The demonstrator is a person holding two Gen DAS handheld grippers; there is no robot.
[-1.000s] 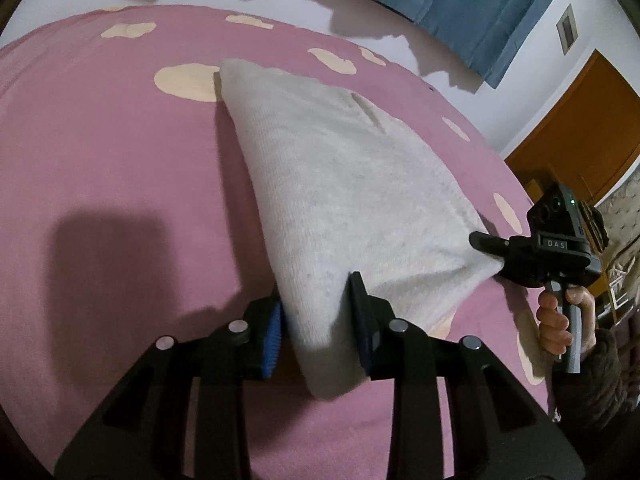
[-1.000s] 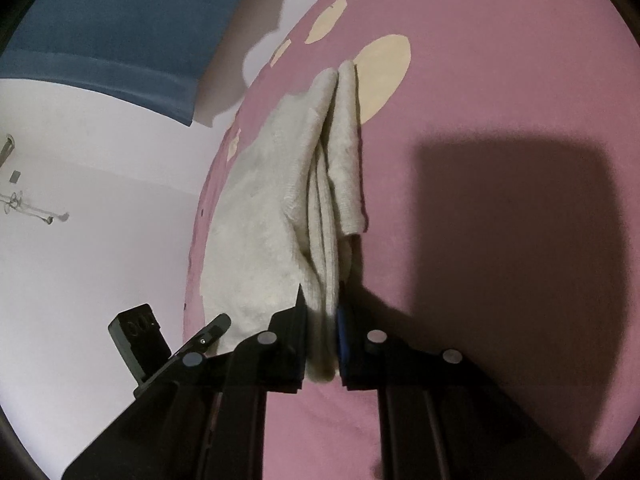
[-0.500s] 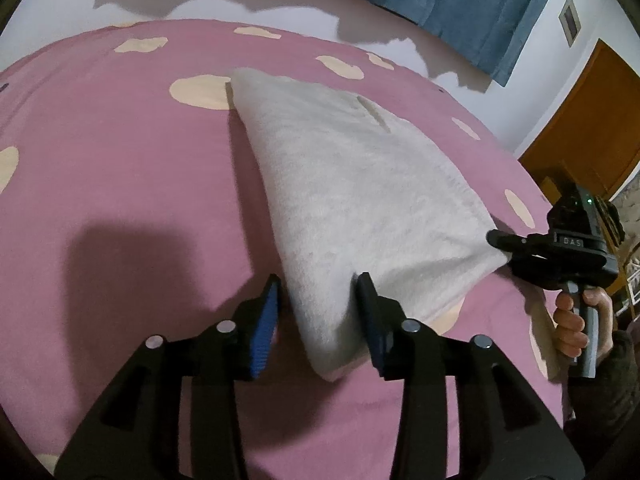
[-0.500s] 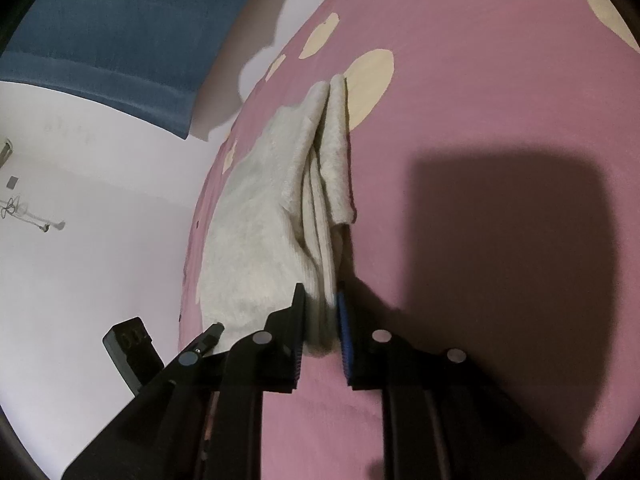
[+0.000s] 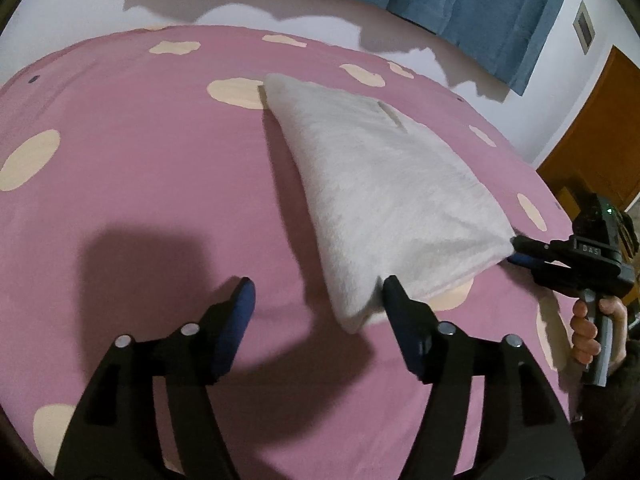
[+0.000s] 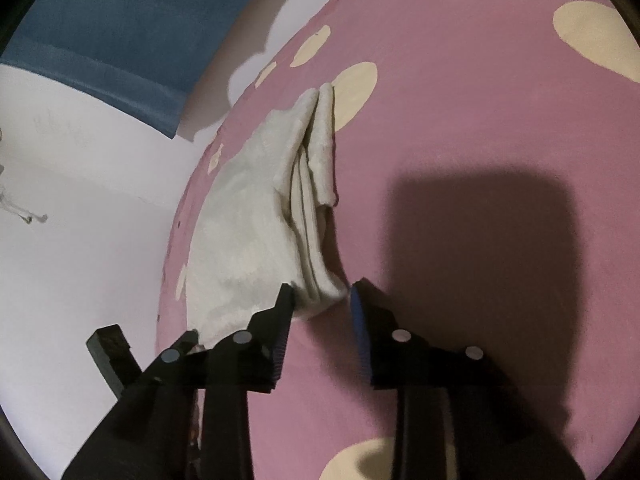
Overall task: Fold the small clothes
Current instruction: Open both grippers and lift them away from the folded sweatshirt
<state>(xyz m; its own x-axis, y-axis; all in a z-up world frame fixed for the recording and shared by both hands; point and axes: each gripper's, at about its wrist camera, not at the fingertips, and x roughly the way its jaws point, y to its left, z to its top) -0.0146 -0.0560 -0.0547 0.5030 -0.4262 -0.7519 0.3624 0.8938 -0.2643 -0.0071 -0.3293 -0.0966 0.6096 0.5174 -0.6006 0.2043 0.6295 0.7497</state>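
A folded cream garment [image 5: 384,184] lies on the pink spotted bedsheet [image 5: 132,184]. My left gripper [image 5: 318,286] is opening, its jaws wide apart; the garment's near corner lies just inside the right finger, with the pads off it. In the right wrist view the same garment [image 6: 256,216] shows its stacked folded edges. My right gripper [image 6: 322,294] is also opening, and the garment's corner sits between its fingertips without being pressed. The left wrist view also shows the right gripper [image 5: 516,250] at the garment's right corner, held by a hand [image 5: 588,320].
The sheet [image 6: 460,128] has cream blotches. Blue curtains [image 5: 460,4] hang over a white wall behind the bed. An orange-brown door [image 5: 600,148] stands at the right. Shadows of the grippers fall on the sheet.
Both grippers have let go of the garment's corners and drawn back a little. The left jaws went from clamped to wide apart, the right from clamped to a smaller gap. The garment lies flat.
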